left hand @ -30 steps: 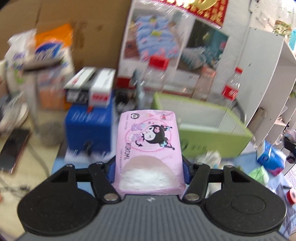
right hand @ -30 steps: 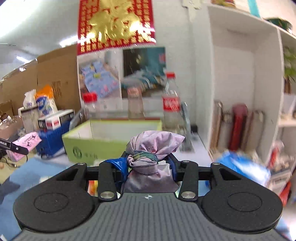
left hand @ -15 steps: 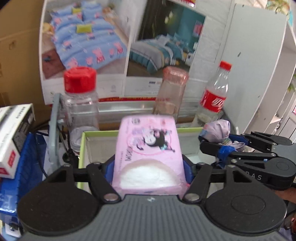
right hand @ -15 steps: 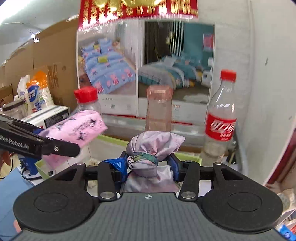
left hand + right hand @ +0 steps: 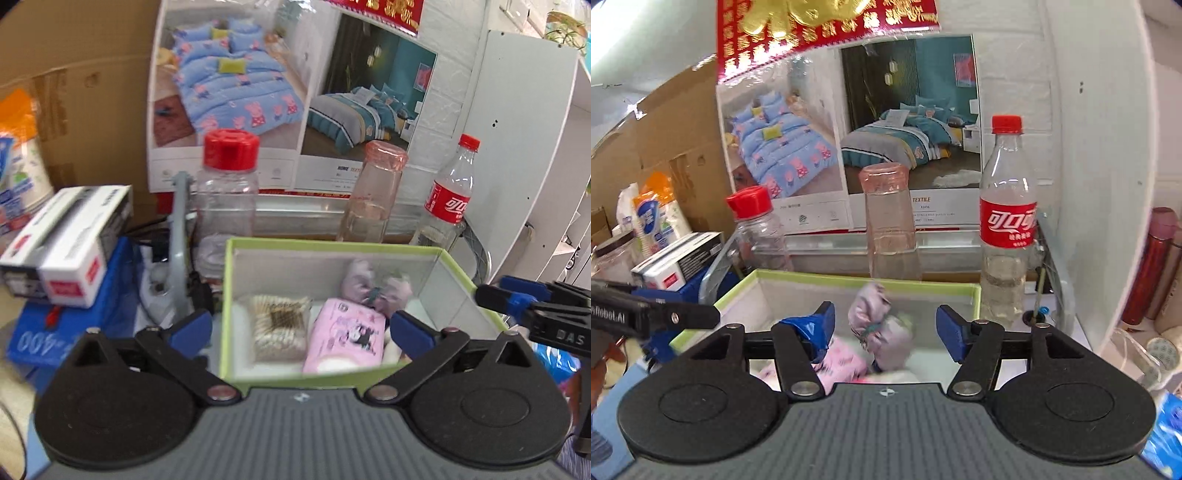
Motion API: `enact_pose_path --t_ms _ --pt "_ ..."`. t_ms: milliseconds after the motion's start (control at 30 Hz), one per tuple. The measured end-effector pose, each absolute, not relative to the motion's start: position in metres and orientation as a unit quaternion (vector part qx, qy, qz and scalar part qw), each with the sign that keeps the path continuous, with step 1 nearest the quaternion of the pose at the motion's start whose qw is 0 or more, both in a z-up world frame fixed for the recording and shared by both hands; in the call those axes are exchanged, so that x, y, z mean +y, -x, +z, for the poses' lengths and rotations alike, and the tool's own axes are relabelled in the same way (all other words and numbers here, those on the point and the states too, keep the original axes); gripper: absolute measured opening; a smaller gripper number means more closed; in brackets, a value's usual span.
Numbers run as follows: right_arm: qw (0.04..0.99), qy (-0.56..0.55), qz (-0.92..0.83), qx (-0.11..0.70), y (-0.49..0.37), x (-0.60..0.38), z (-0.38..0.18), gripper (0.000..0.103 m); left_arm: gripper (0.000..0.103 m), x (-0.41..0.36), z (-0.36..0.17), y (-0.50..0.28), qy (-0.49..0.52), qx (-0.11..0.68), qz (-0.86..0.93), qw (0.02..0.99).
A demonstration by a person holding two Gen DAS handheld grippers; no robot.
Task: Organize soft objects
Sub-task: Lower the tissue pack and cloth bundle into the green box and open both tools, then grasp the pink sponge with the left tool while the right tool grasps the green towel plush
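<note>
Pink tissue pack (image 5: 345, 338) lies inside the green box (image 5: 332, 245), left wrist view, between a bundle of cotton swabs (image 5: 280, 326) on its left and something pale at the box's right wall (too small to identify). Lilac cloth pouch (image 5: 375, 286) sits behind the pack, near the back wall. Left gripper (image 5: 301, 328) hangs over the box's near edge, blue pads spread wide, nothing between them. Right gripper (image 5: 535, 310) pokes in from the right edge, beside the box rim. Red-capped jar (image 5: 229, 188), pink glass bottle (image 5: 375, 192) and cola bottle (image 5: 448, 192) stand behind the box. Right wrist view: right gripper (image 5: 884, 332) also spread wide, empty, above the box (image 5: 864, 276); pouch (image 5: 882, 328) (blurred) and pack (image 5: 840, 360) sit inside below it.
</note>
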State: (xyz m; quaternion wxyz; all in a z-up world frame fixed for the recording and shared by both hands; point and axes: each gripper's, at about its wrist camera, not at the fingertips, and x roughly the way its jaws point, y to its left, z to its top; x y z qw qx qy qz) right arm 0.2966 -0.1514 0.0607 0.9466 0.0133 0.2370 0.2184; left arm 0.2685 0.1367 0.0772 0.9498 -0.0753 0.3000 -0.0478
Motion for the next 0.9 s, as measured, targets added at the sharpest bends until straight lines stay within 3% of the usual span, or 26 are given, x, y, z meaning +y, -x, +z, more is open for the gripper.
enact_pose_path --t_ms 233,467,733,900 --pt "0.959 -0.06 0.154 0.229 -0.193 -0.195 0.039 0.049 0.102 0.169 0.056 -0.183 0.078 0.308 0.009 0.948" --pt "0.957 -0.12 0.089 0.25 -0.127 -0.233 0.007 0.05 0.102 0.199 0.006 -0.134 0.106 0.364 0.057 0.924" --pt "0.951 -0.132 0.076 0.27 -0.111 -0.246 -0.008 0.051 0.102 0.2 -0.017 -0.134 0.193 0.389 0.055 0.899" --pt "0.949 -0.137 0.073 0.275 -0.105 -0.251 -0.014 0.052 0.102 0.169 -0.022 -0.173 0.159 0.415 0.032 0.895"
